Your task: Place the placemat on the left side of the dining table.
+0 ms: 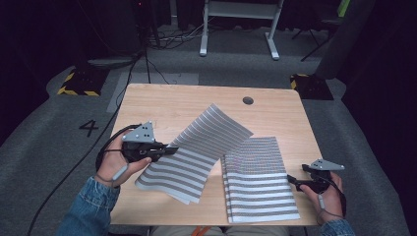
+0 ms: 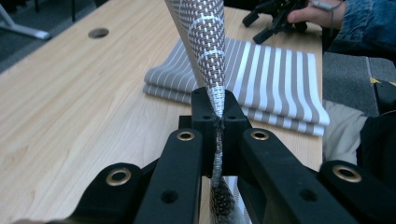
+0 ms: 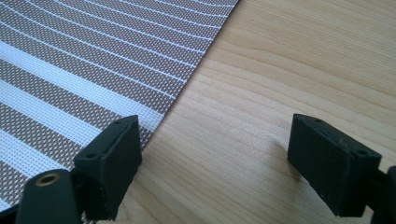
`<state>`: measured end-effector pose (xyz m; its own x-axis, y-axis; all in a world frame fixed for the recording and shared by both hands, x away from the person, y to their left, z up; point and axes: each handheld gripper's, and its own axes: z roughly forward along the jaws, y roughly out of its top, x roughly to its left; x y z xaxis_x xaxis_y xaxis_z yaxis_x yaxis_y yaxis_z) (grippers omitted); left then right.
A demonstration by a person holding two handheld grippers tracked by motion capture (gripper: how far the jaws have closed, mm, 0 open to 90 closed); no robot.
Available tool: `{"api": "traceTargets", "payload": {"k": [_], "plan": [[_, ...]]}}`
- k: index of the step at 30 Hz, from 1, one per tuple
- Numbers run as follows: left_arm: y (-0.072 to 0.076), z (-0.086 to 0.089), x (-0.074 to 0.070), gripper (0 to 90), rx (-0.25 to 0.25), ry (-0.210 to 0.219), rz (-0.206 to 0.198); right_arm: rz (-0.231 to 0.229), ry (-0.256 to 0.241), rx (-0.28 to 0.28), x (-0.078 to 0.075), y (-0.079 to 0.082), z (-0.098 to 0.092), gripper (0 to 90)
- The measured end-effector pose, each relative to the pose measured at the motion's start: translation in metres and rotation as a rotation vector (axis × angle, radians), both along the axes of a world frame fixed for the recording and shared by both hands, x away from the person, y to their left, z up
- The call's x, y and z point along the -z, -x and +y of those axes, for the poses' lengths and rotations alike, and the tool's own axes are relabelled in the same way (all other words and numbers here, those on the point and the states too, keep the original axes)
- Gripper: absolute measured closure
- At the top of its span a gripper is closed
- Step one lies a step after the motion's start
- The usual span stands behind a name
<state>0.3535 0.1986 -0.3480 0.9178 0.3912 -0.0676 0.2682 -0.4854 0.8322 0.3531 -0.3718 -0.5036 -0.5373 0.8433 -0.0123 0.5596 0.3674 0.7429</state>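
Note:
A grey and white striped woven placemat [image 1: 199,145] is lifted off the table at its left edge and bends in the air. My left gripper [image 1: 169,150] is shut on that edge; in the left gripper view the mat [image 2: 205,42] rises from between the closed jaws [image 2: 218,116]. A stack of the same striped placemats [image 1: 258,177] lies flat at the front right of the wooden table [image 1: 162,105]. My right gripper [image 1: 291,181] stands open just right of the stack, low over the wood, its left pad [image 3: 112,158] over the stack's edge [image 3: 70,79].
A round cable hole [image 1: 248,101] sits near the table's far edge. Bare wood [image 3: 280,70] lies to the right of the stack. Beyond the table stand a white desk frame [image 1: 238,24] and yellow-black floor markings [image 1: 78,83]. Cables trail off the left side.

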Motion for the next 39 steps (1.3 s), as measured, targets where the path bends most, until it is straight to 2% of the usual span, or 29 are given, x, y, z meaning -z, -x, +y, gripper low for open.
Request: {"api": "traceTargets", "payload": {"k": [4, 5, 7, 8, 11, 14, 16, 19, 20, 21, 22, 23, 24, 25, 27, 29, 33, 35, 39], "plan": [[-0.015, 0.006, 0.017, 88.4, -0.007, -0.044, 0.055, 0.0, 0.001, 0.003, 0.0, 0.0, 0.0, 17.6], [-0.019, 0.008, 0.021, 88.4, -0.011, -0.052, 0.057, 0.0, 0.001, 0.004, 0.0, 0.0, 0.0, 17.6], [-0.025, 0.013, 0.029, 88.3, -0.016, -0.06, 0.078, 0.0, 0.001, 0.004, 0.0, 0.0, 0.0, 17.7], [-0.028, 0.015, 0.031, 88.3, -0.022, -0.061, 0.072, 0.0, 0.001, 0.004, 0.0, 0.0, 0.0, 17.7], [-0.032, 0.021, 0.038, 88.3, -0.039, -0.062, 0.09, 0.0, 0.001, 0.004, 0.0, 0.0, 0.0, 17.7], [-0.037, 0.026, 0.042, 88.2, -0.057, -0.103, 0.071, 0.001, 0.0, 0.003, 0.0, 0.0, 0.0, 17.7], [-0.042, 0.029, 0.045, 88.1, -0.067, -0.11, 0.072, 0.0, 0.001, 0.004, 0.0, 0.0, 0.0, 17.7], [-0.051, 0.033, 0.051, 86.9, -0.122, -0.132, 0.043, 0.0, 0.001, 0.005, 0.0, 0.001, 0.0, 17.8], [-0.055, 0.035, 0.053, 83.3, -0.152, -0.132, 0.018, -0.001, 0.001, 0.005, 0.0, 0.001, 0.0, 17.8], [-0.06, 0.038, 0.056, 57.8, -0.191, -0.114, -0.028, -0.001, 0.001, 0.006, 0.0, 0.001, 0.0, 17.8], [-0.065, 0.041, 0.057, 57.8, -0.229, -0.105, -0.089, -0.001, 0.001, 0.006, 0.0, 0.001, 0.0, 17.8], [-0.068, 0.044, 0.058, 46.5, -0.266, -0.11, -0.13, -0.001, 0.002, 0.005, 0.0, 0.001, 0.0, 17.8], [-0.07, 0.047, 0.058, 38.9, -0.302, -0.116, -0.144, 0.0, 0.001, 0.006, 0.0, 0.001, 0.0, 17.8], [-0.07, 0.049, 0.057, 38.9, -0.325, -0.112, -0.148, 0.0, 0.001, 0.006, 0.0, 0.001, 0.0, 17.8], [-0.066, 0.049, 0.056, 36.4, -0.337, -0.107, -0.134, -0.001, 0.001, 0.005, 0.0, 0.001, 0.0, 17.8], [-0.06, 0.045, 0.053, 36.5, -0.31, -0.112, -0.128, 0.0, 0.001, 0.006, 0.0, 0.001, 0.0, 17.8], [-0.038, 0.03, 0.051, 36.0, -0.259, -0.033, -0.105, -0.001, 0.0, 0.005, 0.0, 0.001, 0.0, 17.8], [-0.027, 0.022, 0.05, 35.8, -0.241, -0.026, -0.11, 0.0, 0.0, 0.005, 0.0, 0.001, 0.0, 17.8], [-0.003, 0.006, 0.05, 35.4, -0.209, -0.02, -0.095, 0.0, 0.0, 0.006, 0.0, 0.001, 0.0, 17.8]]}}
